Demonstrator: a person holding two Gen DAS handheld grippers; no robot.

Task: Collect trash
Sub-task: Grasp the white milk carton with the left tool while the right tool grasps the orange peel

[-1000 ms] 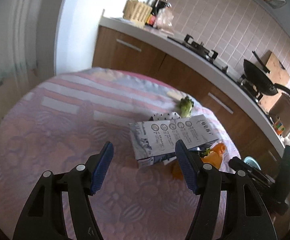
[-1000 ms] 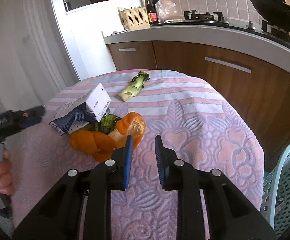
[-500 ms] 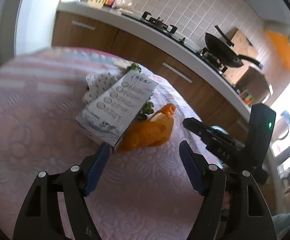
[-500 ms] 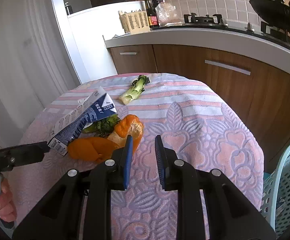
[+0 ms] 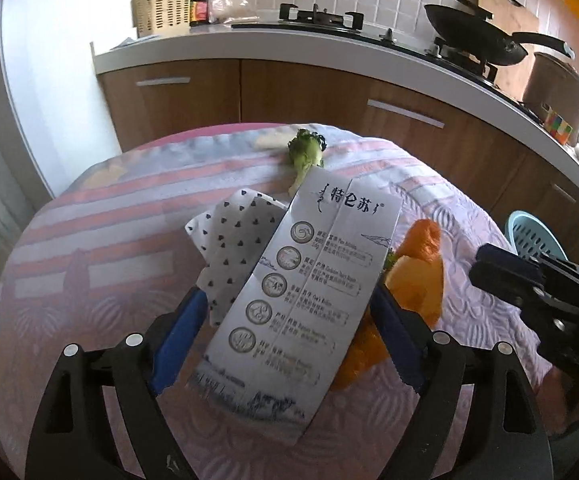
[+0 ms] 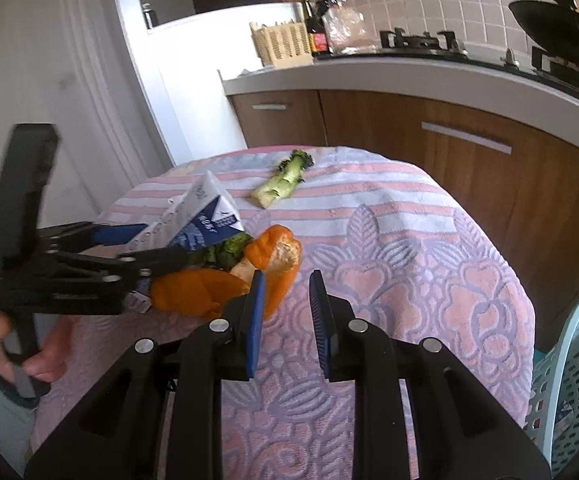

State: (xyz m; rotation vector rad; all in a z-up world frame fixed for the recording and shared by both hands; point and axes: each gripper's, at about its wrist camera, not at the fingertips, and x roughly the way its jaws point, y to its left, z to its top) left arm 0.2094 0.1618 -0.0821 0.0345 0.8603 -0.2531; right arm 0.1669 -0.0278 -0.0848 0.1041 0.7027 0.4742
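Now the left tongs (image 5: 285, 340) are straddling a flattened milk carton (image 5: 305, 284), jaws wide and not yet pinching it. It is lying on the bench (image 6: 409, 264) over orange peel (image 6: 277, 256) and a dotted napkin (image 5: 233, 248). The right tongs (image 6: 287, 312) are hovering empty, slightly apart. Farther off, a green stalk (image 6: 283, 184) is lying alone; a blue basket (image 6: 577, 380) is standing beside the bench.
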